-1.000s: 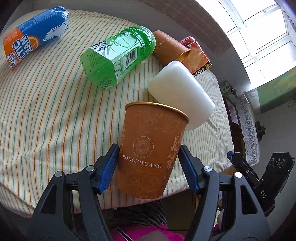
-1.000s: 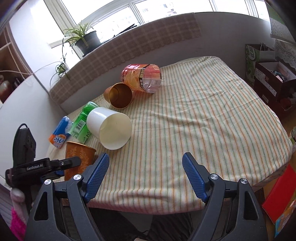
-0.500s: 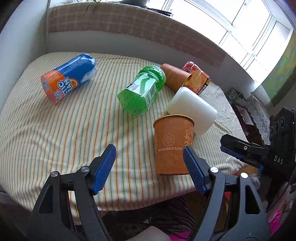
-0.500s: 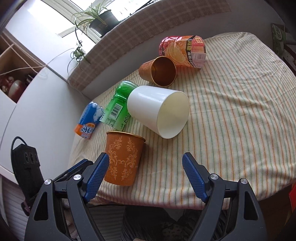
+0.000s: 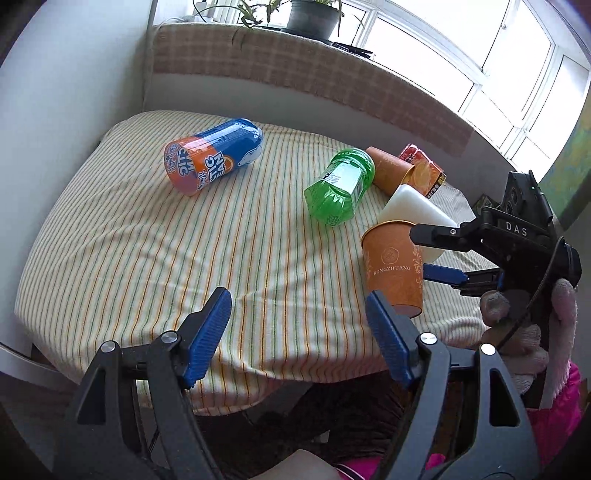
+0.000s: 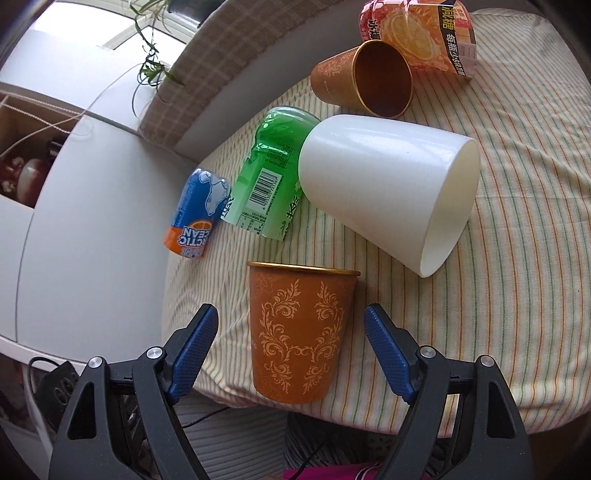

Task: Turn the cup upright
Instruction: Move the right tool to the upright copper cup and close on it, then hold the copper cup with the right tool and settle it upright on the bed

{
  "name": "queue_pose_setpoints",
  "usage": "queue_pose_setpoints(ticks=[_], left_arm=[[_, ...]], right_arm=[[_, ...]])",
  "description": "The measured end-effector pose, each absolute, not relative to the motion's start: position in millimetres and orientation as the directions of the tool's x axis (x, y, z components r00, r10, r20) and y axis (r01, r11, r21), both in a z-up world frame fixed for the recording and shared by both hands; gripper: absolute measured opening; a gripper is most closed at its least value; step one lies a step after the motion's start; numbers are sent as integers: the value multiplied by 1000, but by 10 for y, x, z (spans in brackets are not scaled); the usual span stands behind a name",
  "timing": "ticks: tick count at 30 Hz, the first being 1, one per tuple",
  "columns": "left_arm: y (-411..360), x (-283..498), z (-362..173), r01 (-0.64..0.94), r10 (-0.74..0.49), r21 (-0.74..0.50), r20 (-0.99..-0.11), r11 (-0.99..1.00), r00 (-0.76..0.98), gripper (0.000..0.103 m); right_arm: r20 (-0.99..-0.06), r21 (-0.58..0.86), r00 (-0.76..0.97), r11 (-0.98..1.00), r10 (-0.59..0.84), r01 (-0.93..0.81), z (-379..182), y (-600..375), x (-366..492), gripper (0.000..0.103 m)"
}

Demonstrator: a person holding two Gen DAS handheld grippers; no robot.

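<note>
An orange paper cup [image 5: 393,269] with a gold rim stands upright near the table's front edge; it also shows in the right wrist view [image 6: 301,332]. My left gripper [image 5: 299,332] is open and empty, drawn back left of the cup. My right gripper [image 6: 291,343] is open with its jaws on either side of the cup, not touching it; it shows in the left wrist view [image 5: 436,253] at the cup's right. A white cup [image 6: 388,184] lies on its side behind it. A second orange cup [image 6: 364,79] lies on its side further back.
A green bottle [image 6: 267,177], a blue-orange bottle [image 5: 212,160] and a red-orange bottle [image 6: 421,33] lie on the striped tablecloth [image 5: 147,240]. A wall and a windowsill with plants stand behind. The table edge is close below the upright cup.
My left gripper let go of the orange cup, which now stands upright, and drew back to the left. My right gripper moved in until its open jaws flank the cup.
</note>
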State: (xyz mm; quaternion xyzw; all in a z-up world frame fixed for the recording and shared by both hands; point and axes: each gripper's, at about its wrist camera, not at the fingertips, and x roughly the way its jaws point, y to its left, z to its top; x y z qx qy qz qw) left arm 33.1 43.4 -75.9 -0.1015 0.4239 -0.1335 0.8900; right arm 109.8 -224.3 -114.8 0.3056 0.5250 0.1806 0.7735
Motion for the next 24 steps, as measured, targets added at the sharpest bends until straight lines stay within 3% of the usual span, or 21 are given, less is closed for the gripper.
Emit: queue_pose_setpoints(ticks=[14,16,18,24], left_arm=[[295,306,-740,172,-346,-305,-728,937,592,78],[264,298,-722,178,-343,-297,-725,938,598,78],[243,294,-705,186,-342,-289,-723,939,601,78],[238,295,-678,184,-333,-281,-718,942,611,78]], right_arm=[[-743,633,320,773,588,50,-1310,-2158,1354,81],[-745,633,313,773,589,51,-1331,-2143,1373,71],[-738,645,300,762,605,50,-1353,-2148,1358,67],[-739,635,309,772,598,22,-1313,-2121,1324,67]])
